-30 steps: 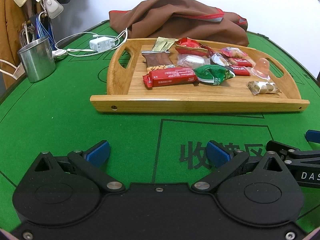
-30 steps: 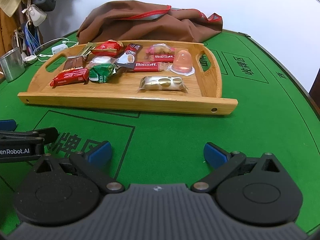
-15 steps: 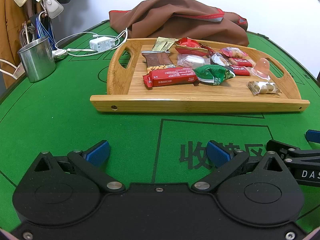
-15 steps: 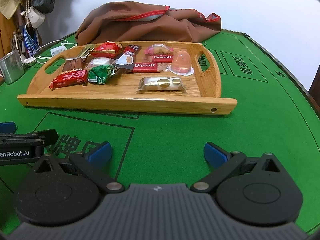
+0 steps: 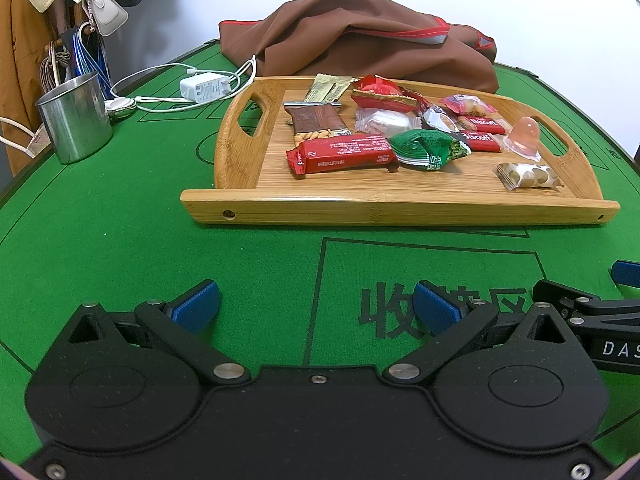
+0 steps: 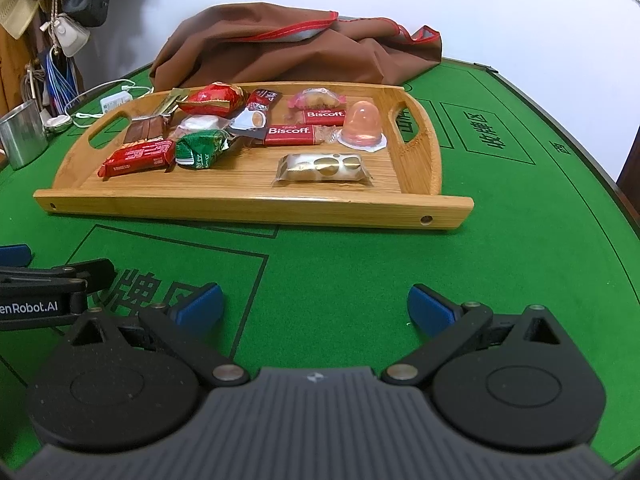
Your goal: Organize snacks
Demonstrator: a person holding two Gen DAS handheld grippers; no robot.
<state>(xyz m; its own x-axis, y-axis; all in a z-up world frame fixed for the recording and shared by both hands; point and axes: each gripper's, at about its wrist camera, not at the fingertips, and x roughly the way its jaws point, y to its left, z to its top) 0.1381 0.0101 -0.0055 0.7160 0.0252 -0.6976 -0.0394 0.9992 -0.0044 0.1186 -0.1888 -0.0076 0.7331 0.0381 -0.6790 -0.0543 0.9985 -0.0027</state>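
Left wrist view: the left gripper (image 5: pixel 316 306) gapes empty over the felt (image 5: pixel 120 240) — the tray (image 5: pixel 392 210) of snacks lies well ahead.

Right wrist view: the right gripper (image 6: pixel 314 306), likewise spread and empty, faces the gold packet (image 6: pixel 324 168) — nearest, lying crosswise.

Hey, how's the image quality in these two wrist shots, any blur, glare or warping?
Left wrist view: sharp and evenly lit, with fisheye bending of the tray front edge and glare on the steel cup. Right wrist view: equally sharp, table edge curving strongly, soft shadows under the right tongs, dark corners.
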